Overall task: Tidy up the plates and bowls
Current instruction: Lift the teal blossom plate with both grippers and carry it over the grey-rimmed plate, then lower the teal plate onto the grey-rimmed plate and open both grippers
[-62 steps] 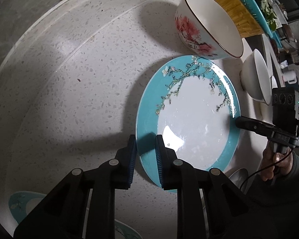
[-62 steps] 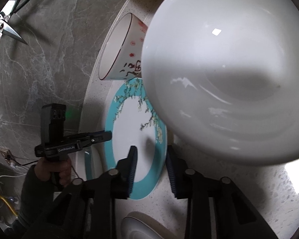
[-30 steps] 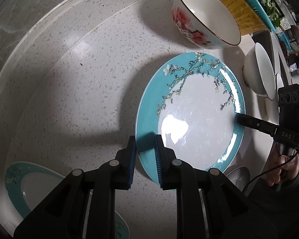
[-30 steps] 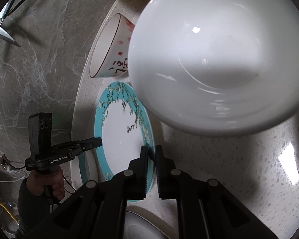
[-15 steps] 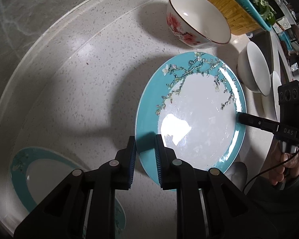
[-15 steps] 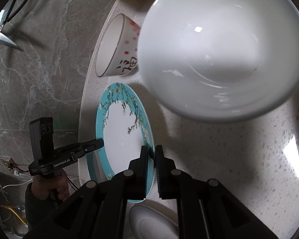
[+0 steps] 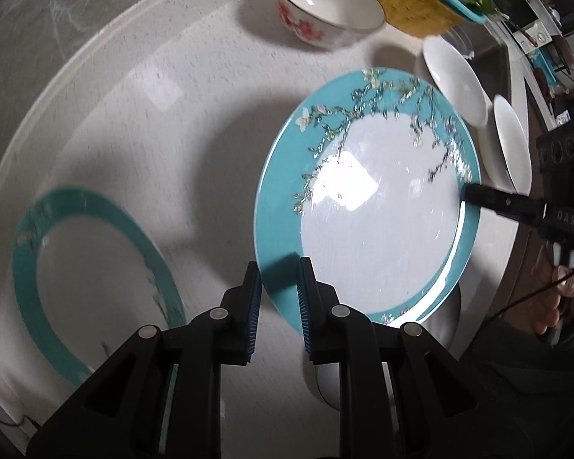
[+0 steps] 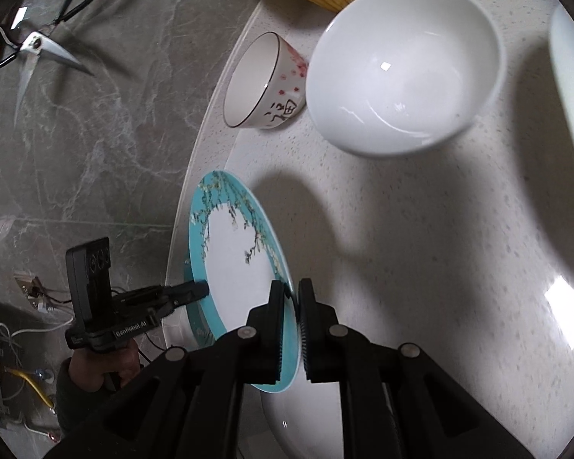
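Both the left gripper [image 7: 278,302] and right gripper [image 8: 291,325] clamp opposite rims of the teal plate [image 7: 367,206]. The plate hangs above the speckled counter [image 8: 421,229], near the white bowl [image 8: 403,63].

A pale speckled stone countertop [image 8: 421,229] with a rounded raised edge fills most of both views, bright patches of overhead light glinting on its polished surface and soft dark shadows lying across it. Beside it spreads a grey marble-veined surface [image 8: 107,145] on which a pair of scissors [image 8: 30,53] lies with blades apart. At the far end stands a yellow woven basket [image 7: 413,4] with a teal rim, green leaves above it. Loose wires [image 8: 23,344] trail near the lower left corner
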The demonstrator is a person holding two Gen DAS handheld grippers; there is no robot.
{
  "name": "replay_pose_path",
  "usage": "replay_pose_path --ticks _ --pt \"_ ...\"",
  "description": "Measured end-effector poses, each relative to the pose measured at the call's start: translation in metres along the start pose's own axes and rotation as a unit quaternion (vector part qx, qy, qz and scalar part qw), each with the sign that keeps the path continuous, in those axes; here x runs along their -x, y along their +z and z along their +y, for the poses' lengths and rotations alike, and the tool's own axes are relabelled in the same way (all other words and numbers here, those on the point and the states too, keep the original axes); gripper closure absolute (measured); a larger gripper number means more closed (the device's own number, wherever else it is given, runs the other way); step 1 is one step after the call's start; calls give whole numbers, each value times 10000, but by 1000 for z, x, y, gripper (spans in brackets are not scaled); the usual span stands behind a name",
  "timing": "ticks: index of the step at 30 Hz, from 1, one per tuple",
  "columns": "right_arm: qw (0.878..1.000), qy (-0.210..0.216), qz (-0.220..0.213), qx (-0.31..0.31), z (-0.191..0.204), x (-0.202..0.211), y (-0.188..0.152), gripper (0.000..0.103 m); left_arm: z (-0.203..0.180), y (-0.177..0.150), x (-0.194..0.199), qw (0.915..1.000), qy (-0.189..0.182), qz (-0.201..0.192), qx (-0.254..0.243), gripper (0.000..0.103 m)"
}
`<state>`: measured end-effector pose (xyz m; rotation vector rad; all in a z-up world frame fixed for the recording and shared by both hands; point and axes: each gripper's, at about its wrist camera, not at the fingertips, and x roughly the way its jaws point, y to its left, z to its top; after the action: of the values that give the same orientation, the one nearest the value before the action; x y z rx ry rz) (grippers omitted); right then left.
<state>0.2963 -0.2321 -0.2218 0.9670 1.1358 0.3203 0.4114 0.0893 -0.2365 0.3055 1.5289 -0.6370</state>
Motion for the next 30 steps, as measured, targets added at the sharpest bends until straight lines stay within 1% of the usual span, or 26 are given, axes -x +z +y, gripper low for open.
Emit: replay_pose_path --ticks 6,15,21,28,29,30 --pt "9998 -26 123 138 7 13 -24 91 -13 -39 -5 9999 -44 69 100 87" --pt "9987 -156 454 152 7 19 -55 91 -26 -81 -17 9993 -147 256 242 87" --pt "9974 -280 657 136 1 23 -71 91 -35 -107 -37 9983 -243 427 302 87" --pt "9961 -445 759 118 -8 29 -83 90 -48 -124 -53 9979 -324 494 280 87" --pt "9959 -466 770 127 -9 31 -85 90 -48 -124 -55 9977 -346 505 276 87" --pt "9958 -479 773 122 -8 31 -85 90 -56 -120 -62 9976 -364 527 273 87"
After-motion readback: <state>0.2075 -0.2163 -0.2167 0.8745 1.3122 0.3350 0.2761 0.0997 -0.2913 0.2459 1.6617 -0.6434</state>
